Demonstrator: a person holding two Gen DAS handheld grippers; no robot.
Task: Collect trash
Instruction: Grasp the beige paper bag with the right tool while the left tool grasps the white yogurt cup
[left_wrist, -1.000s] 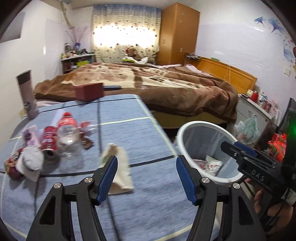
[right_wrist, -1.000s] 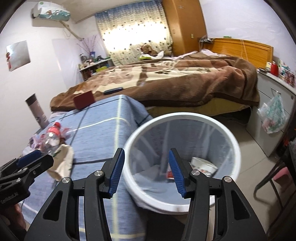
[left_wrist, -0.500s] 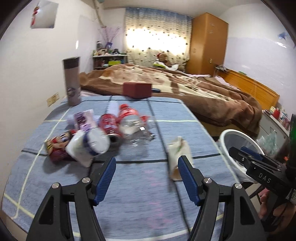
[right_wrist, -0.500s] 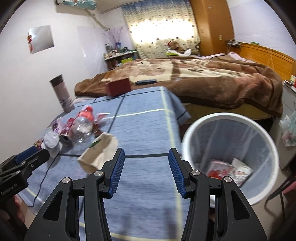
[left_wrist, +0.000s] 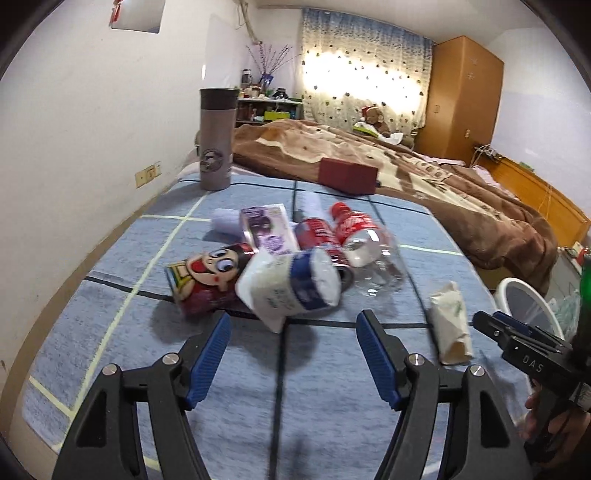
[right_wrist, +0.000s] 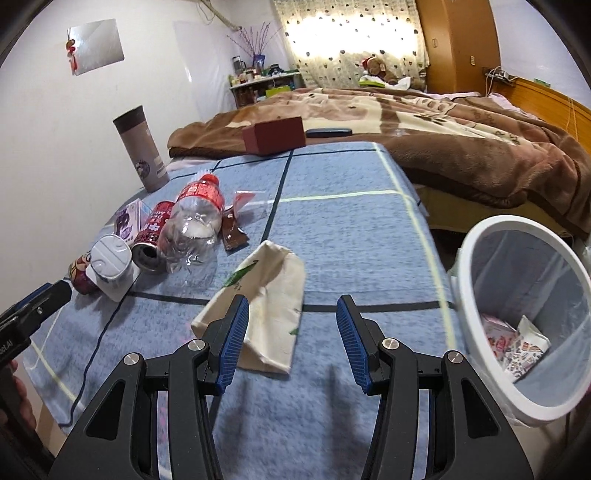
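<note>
**Reaching for the next pieces of trash**

I am between pickups: both grippers are empty and lined up on the litter spread over the bench (right_wrist: 351, 229). My left gripper (left_wrist: 293, 354) has its jaws apart with nothing between them, and they are widening a little more. It points at the white tissue pack (left_wrist: 291, 291), which lies just ahead of the fingertips and leans against a cartoon can (left_wrist: 201, 280). Behind that sit a red can (left_wrist: 317, 236), a clear bottle (left_wrist: 364, 243) on its side and a purple card (left_wrist: 267, 229), all crowded together and touching.

My right gripper (right_wrist: 291, 332) is also open and holds nothing. The cream bag (right_wrist: 266, 310) lies flat right in front of it, its near part reaching between the fingers but not pinched.

The bin (right_wrist: 480, 236) stands off the bench's right edge, beside the bed (right_wrist: 461, 129), with a few wrappers already inside.

Next, I judge, each gripper must drop onto its own target and close. The tissue pack is soft and wide, so I should take it across its narrow side. The bag is thin and flat, so I need to press into the cloth to catch a fold, then carry it to the bin.
</note>
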